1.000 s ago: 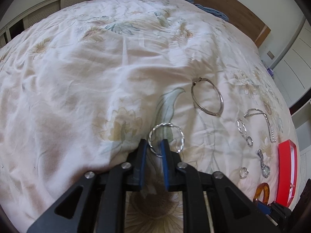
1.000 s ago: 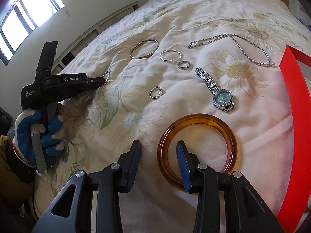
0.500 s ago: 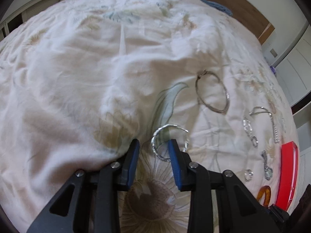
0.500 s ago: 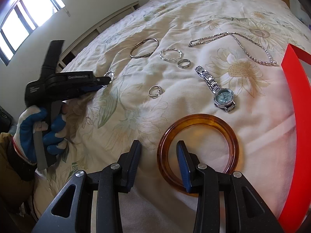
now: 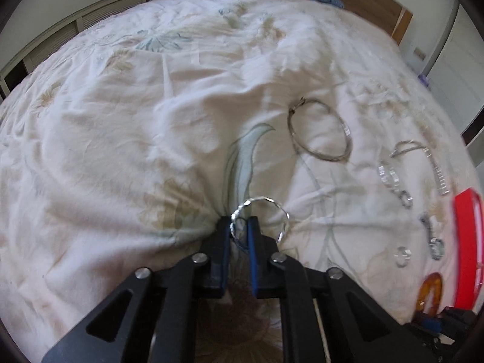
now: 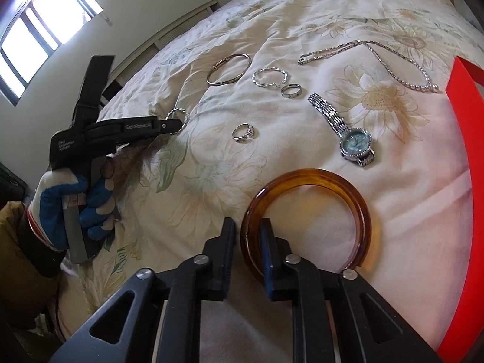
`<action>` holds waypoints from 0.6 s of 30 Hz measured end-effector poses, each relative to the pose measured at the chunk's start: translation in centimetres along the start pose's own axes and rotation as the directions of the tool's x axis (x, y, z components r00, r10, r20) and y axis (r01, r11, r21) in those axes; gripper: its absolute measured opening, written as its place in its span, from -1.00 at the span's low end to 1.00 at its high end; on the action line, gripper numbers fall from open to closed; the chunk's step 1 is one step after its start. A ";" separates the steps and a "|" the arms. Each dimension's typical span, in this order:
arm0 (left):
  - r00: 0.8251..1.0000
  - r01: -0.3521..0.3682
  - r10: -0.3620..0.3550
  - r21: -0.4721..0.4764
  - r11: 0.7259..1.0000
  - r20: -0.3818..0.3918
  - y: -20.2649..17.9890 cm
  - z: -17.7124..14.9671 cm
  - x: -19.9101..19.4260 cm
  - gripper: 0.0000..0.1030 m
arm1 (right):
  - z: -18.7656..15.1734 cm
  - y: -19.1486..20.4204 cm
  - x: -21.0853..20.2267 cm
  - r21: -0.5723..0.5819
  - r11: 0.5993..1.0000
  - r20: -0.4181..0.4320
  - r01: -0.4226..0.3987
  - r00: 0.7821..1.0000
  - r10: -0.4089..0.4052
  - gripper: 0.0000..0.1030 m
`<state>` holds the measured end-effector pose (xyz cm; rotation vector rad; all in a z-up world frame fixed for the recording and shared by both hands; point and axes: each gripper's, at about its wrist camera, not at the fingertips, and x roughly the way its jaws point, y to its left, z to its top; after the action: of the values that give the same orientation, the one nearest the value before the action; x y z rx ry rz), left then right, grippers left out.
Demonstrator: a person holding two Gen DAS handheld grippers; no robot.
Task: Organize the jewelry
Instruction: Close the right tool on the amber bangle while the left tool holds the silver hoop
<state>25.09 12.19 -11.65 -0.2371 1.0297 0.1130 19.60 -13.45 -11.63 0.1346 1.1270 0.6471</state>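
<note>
Bed (image 6: 302, 9) covered by cream floral quilt. Right wrist view, lying on quilt: amber bangle (image 6: 360, 199) lower centre; blue-faced wristwatch (image 6: 355, 143) right of centre; small ring (image 6: 242, 131) mid-frame; plain band ring (image 6: 291, 90), twisted silver bracelet (image 6: 269, 77), silver bangle (image 6: 228, 68) above; chain necklace (image 6: 378, 57) upper right; red tray (image 6: 466, 157) at right edge.

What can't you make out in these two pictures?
- Red tray: cut off by the right edge in both views, inside unseen.
- Small pieces near the red tray, left view: blurred.
- Amber bangle's near rim, right view: behind the right tool.
- Watch dial: too small to read.
</note>
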 end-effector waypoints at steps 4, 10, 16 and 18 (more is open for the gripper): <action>0.999 0.039 -0.038 -0.017 0.999 0.037 0.4 -0.4 -2.1 -0.91 | -0.4 0.0 -1.1 0.037 0.999 0.021 -0.020 1.000 0.020 -0.79; 0.998 0.051 -0.051 -0.011 0.999 0.041 0.4 -1.3 -4.2 -0.93 | -1.3 0.9 -2.6 0.073 0.994 0.053 -0.079 0.996 0.076 -0.81; 0.997 0.064 -0.064 -0.003 0.998 0.045 0.8 -3.3 -7.4 -0.93 | -2.5 2.6 -4.5 0.104 0.985 0.083 -0.139 0.988 0.131 -0.81; 0.996 0.068 -0.068 0.004 0.998 0.053 0.7 -3.7 -8.7 -0.93 | -3.0 3.1 -5.7 0.118 0.979 0.109 -0.167 0.982 0.154 -0.81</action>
<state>17.38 12.07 -6.12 -0.2652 0.9683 0.0560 14.17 -14.65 -7.10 0.3664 1.0679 0.7040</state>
